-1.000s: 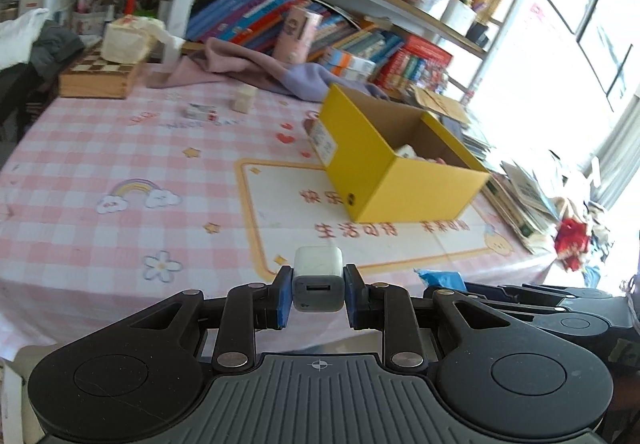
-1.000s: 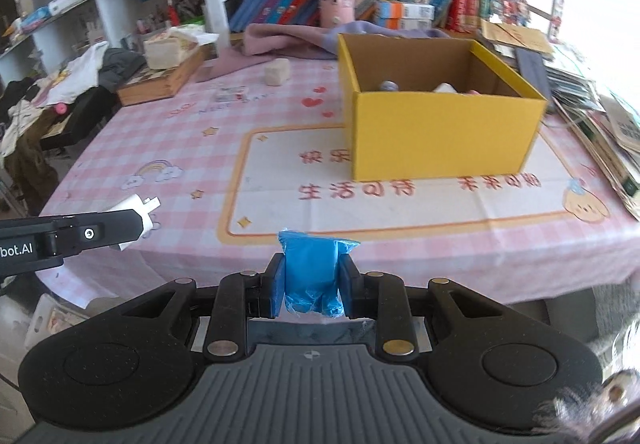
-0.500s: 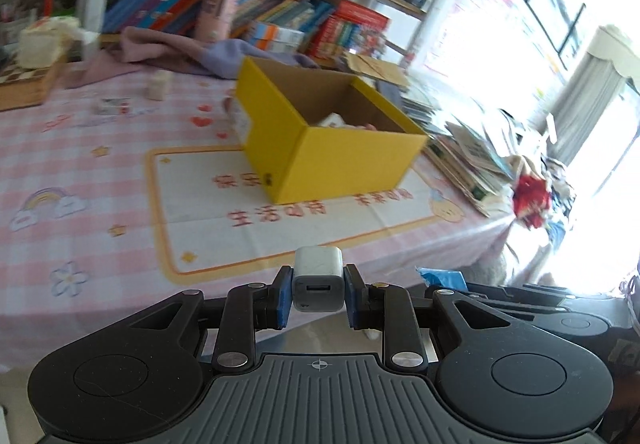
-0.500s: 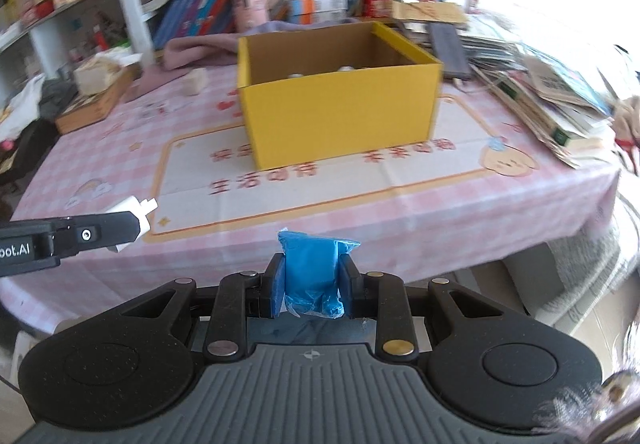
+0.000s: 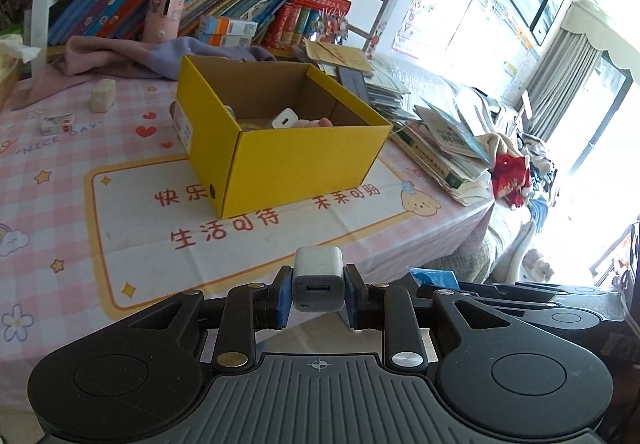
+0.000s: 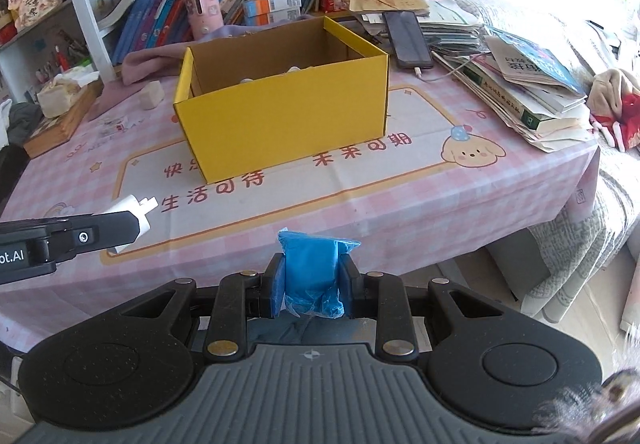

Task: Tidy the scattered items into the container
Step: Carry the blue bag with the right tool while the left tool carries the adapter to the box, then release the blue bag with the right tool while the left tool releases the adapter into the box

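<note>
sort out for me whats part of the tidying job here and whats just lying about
Job: white charger in left gripper; blue packet in right gripper; yellow box.

Lying about: phone, book pile, purple cloth.

open-topped yellow box [image 6: 286, 123], bare tablecloth [image 6: 360, 203] before it

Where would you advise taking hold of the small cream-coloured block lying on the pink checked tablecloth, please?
Grip the small cream-coloured block across its two flat upright side faces, coming straight down from above. It stands free on the pink checked tablecloth, apart from the yellow cardboard box, so the jaws should have room on both sides.
</note>
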Demonstrator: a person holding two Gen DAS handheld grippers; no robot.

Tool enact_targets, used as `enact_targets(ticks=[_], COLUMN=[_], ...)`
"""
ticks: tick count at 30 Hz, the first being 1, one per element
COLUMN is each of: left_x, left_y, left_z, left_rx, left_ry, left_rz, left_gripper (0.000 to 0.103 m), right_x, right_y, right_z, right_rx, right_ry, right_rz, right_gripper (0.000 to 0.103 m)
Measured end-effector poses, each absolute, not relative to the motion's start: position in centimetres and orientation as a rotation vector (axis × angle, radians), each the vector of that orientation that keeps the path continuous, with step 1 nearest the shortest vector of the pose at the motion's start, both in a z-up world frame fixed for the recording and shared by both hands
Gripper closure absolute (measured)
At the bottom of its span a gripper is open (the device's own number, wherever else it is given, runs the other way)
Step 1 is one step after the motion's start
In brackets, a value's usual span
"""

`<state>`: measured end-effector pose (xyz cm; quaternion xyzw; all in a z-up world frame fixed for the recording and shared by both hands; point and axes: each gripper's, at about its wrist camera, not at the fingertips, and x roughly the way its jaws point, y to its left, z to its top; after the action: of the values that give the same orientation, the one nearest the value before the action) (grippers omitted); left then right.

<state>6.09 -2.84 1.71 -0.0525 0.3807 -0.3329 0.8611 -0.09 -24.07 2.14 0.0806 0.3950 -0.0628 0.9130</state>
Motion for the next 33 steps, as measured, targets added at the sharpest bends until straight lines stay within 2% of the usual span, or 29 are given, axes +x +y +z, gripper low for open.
enact_targets(ticks=[8,22,33], left_x=[8.0,14.1,20.8], left_y=[-4.3,-8.6,-12.3], left_z=[2.3,5.9,5.7], left_rx=[-0.108,-0.097,-0.097], left_ry=[0.776,0.616,0.666], left_rz=[-0.703,-0.718,-0.559], left_gripper=[0.078,0.078,0.078], right_x=[2.3,10.3,19.4], right_y=[-25.0,-28.4,-31.3], right_z=[2.4,6.3,6.7], right_rx=[0.143,0.081,-0.002], right_ry=[0.791,0.638,0.619], right_rz=[-0.108,-0.028,0.148], right_gripper=[0.078,0.078,0.078])
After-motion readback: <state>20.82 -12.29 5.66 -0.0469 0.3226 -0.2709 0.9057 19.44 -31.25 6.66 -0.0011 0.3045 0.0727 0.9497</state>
